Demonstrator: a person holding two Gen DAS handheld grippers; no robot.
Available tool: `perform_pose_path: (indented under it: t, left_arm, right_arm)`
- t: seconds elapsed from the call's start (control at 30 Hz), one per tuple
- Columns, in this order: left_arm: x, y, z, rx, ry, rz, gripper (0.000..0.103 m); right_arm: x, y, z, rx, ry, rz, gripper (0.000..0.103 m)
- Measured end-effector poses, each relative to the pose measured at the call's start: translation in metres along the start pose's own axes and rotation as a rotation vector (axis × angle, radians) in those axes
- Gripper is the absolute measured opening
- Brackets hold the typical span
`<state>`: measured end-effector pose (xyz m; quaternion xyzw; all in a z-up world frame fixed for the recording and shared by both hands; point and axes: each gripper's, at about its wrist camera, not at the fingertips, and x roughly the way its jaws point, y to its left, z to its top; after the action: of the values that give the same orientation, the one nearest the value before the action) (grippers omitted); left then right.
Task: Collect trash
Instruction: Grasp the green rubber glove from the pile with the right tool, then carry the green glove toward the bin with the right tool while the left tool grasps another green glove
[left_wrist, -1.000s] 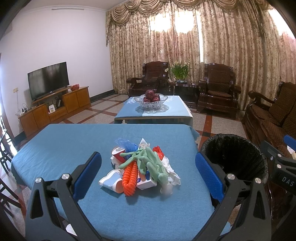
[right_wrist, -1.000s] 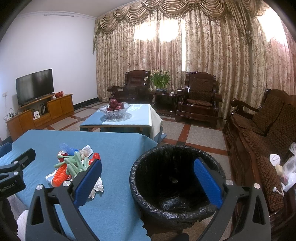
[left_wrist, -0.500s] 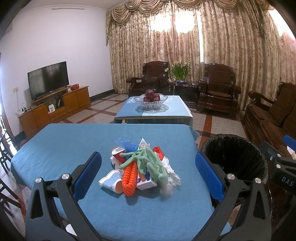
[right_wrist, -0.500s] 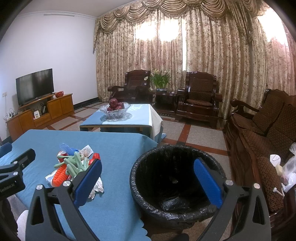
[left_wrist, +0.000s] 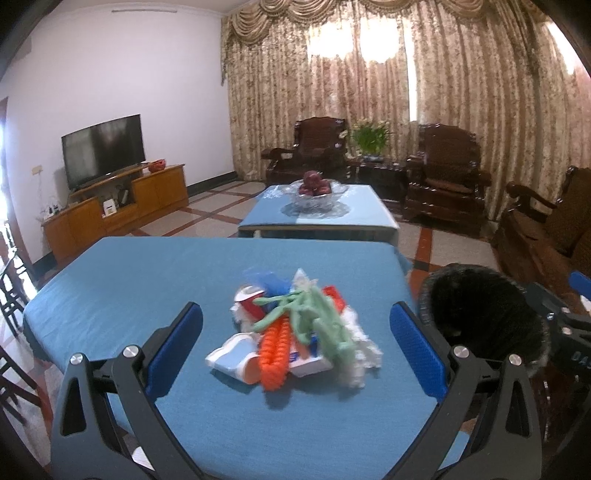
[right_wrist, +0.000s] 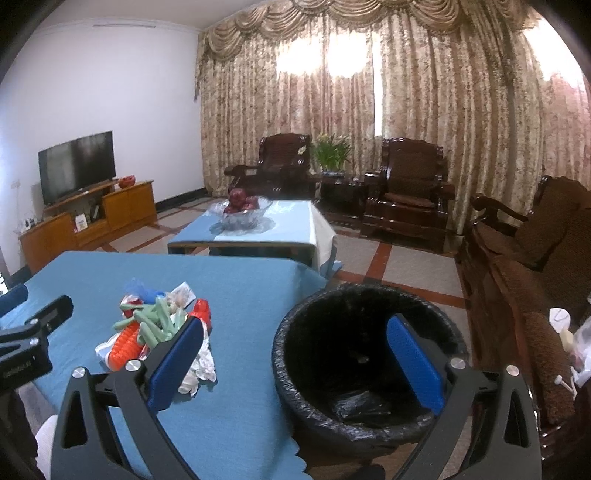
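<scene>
Now the left gripper (left_wrist: 295, 343) hangs over the blue table (left_wrist: 129, 280), fingers spread wide with nothing between them, facing the trash pile (left_wrist: 295, 332) near the table's right side. Beside the table stands the black-lined bin (right_wrist: 365, 354); the right gripper (right_wrist: 295, 358) hovers above it, fingers equally spread, empty.

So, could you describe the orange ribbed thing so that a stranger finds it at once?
Look at the near table with the blue cloth. In its middle lies a trash pile. On the pile's near side, the orange ribbed piece lies beside green strands; only it is bright orange and ridged.
</scene>
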<state>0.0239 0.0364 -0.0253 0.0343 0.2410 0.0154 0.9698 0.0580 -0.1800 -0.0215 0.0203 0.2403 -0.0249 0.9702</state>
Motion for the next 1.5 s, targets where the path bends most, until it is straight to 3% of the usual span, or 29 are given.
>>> perform_pose_path:
  t: [0.23, 0.53, 0.77, 0.87, 1.03, 1.27, 1.5]
  left_arm:
    - [0.036, 0.044, -0.020, -0.046, 0.049, 0.056, 0.098]
    - [0.084, 0.081, -0.037, -0.066, 0.094, 0.093, 0.098]
    - [0.110, 0.100, -0.043, -0.095, 0.131, 0.100, 0.098]
    - [0.117, 0.102, -0.047, -0.100, 0.143, 0.104, 0.098]
    - [0.127, 0.105, -0.051, -0.106, 0.160, 0.100, 0.098]
    - [0.127, 0.098, -0.051, -0.102, 0.164, 0.078, 0.098]
    - [0.123, 0.075, -0.039, -0.090, 0.144, 0.025, 0.098]
  right_arm:
    - [0.038, 0.036, -0.011, -0.044, 0.055, 0.096, 0.096]
    - [0.096, 0.106, -0.021, -0.109, 0.119, 0.265, 0.071]
    - [0.136, 0.142, -0.043, -0.174, 0.208, 0.324, 0.062]
    - [0.151, 0.147, -0.049, -0.184, 0.242, 0.340, 0.056]
    - [0.163, 0.147, -0.055, -0.182, 0.275, 0.413, 0.022]
    - [0.146, 0.127, -0.044, -0.136, 0.232, 0.445, 0.015]
    - [0.131, 0.102, -0.020, -0.103, 0.163, 0.393, 0.015]
